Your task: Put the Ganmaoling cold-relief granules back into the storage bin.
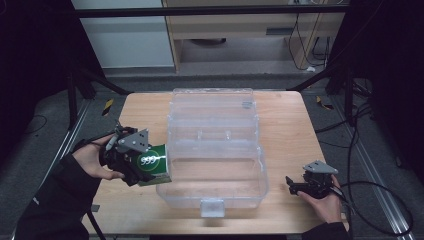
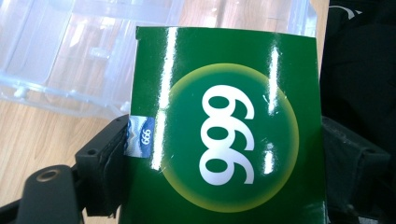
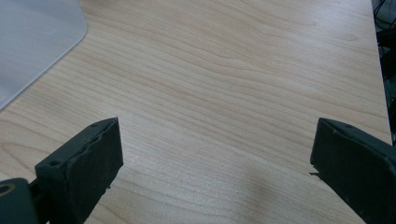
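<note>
A glossy green box (image 1: 152,163) marked "999" in white hangs at the left wall of the clear plastic bin (image 1: 252,172). My left gripper (image 1: 131,162) is shut on it. In the left gripper view the green box (image 2: 224,135) sits between both black jaws, and the bin (image 2: 70,56) lies beyond it. The bin's lid (image 1: 212,102) is swung back, and nothing shows inside the bin. My right gripper (image 1: 292,186) rests open near the table's front right corner, holding nothing. In the right gripper view its jaws stand wide apart over bare wood, right gripper (image 3: 215,154).
The light wooden table (image 1: 290,130) carries the bin at its middle. A corner of the bin (image 3: 32,42) appears at the upper left of the right gripper view. Black frame legs, cables and dark floor surround the table.
</note>
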A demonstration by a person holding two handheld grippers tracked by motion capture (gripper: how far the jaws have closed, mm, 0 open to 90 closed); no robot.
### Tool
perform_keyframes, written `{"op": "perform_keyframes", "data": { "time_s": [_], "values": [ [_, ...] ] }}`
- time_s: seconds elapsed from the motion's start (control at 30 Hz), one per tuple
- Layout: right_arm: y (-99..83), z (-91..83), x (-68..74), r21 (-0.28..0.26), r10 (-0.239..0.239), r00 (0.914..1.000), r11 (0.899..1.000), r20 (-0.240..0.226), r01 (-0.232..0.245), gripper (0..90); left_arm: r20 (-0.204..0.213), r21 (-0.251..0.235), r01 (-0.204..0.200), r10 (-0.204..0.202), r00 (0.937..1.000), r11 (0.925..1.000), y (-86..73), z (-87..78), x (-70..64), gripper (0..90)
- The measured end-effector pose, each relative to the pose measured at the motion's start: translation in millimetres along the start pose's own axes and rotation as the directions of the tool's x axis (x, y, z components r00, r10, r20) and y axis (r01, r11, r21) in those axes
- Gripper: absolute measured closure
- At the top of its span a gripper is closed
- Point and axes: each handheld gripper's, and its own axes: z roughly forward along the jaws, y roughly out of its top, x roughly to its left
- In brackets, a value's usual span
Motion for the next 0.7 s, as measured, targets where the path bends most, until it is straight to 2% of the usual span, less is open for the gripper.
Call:
{"op": "perform_keyframes", "data": {
  "time_s": [0.43,0.7],
  "values": [
    [-0.1,-0.2,-0.1,0.0,0.001,1.0,1.0,0.002,-0.001,2.8,0.022,-0.013,-0.039,0.039,0.999,0.9992,21.2,16.5,-0.5,14.8],
    [-0.2,-0.1,-0.1,0.001,-0.003,1.0,1.0,0.001,0.003,2.8,0.043,-0.013,-0.061,0.062,0.9972,0.998,29.8,34.7,-0.5,14.8]
  ]
}}
